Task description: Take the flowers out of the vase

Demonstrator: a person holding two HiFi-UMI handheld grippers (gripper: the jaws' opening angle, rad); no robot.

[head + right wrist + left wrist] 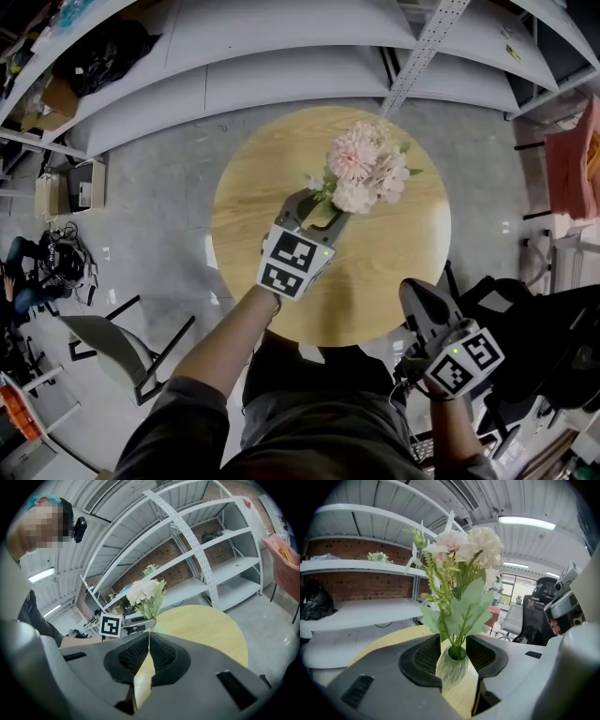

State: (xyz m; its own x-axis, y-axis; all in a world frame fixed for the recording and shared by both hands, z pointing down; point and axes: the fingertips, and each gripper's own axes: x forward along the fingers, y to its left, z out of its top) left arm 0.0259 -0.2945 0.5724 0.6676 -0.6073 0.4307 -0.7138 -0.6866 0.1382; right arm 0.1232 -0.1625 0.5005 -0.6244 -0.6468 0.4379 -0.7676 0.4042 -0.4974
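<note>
L gripper (321,214) clamps vase (452,668) w/ flowers (366,169) | R gripper (148,641) closed, empty | shelves (281,56) behind table (394,272)

The round table (394,258) is pale wood with a visible grain and a matt finish. The vase (452,668) is clear and faceted, either glass or plastic. The left gripper (321,212) has a smooth grey plastic shell and black, grid-textured pads (423,657).
</note>
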